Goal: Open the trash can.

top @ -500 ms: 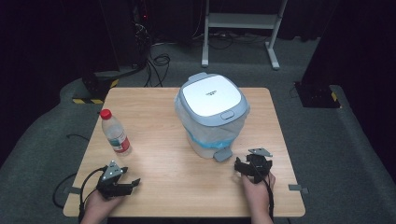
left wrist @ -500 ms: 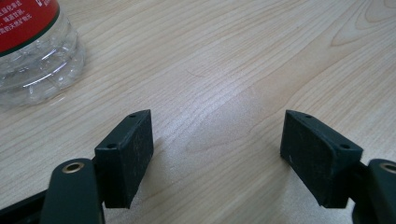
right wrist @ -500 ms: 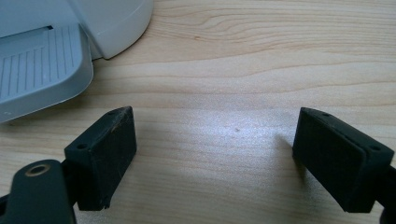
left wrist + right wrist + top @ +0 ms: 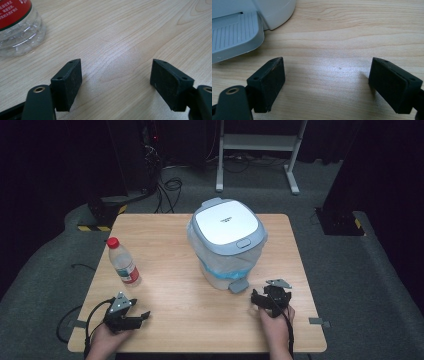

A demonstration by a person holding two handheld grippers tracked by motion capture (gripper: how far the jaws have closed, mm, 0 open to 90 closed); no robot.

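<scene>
**Two grippers rested near a pedal bin and a water bottle**

Seen from the high view, a light wooden tabletop (image 4: 175, 285) carried a white and grey plastic pedal bin (image 4: 226, 242) lined with a clear and blue bag, its lid shut and its grey foot pedal (image 4: 238, 285) pointing toward the person. A clear plastic water bottle with a red cap and red label (image 4: 122, 262) stood upright near the tabletop's left edge, well apart from the bin. The left gripper (image 4: 142, 316), held in a hand at the near left corner, lay low over the wood with the bottle beyond it. The right gripper (image 4: 256, 299), held in the other hand at the near right, sat just beside the pedal, not touching it. Black cables trailed from both toward the near edge.

In the left gripper view, the left gripper (image 4: 116, 80) had its two black jaws standing apart over bare wood, nothing between them. The bottle's (image 4: 18, 27) ribbed base and red label filled the upper left corner, clear of the jaws.

In the right gripper view, the right gripper (image 4: 327, 82) likewise had its jaws spread wide and empty above the tabletop. The ridged grey pedal (image 4: 234, 37) and the bin's rounded white base (image 4: 277, 11) lay at the upper left, near the left-hand jaw but apart from it.
</scene>
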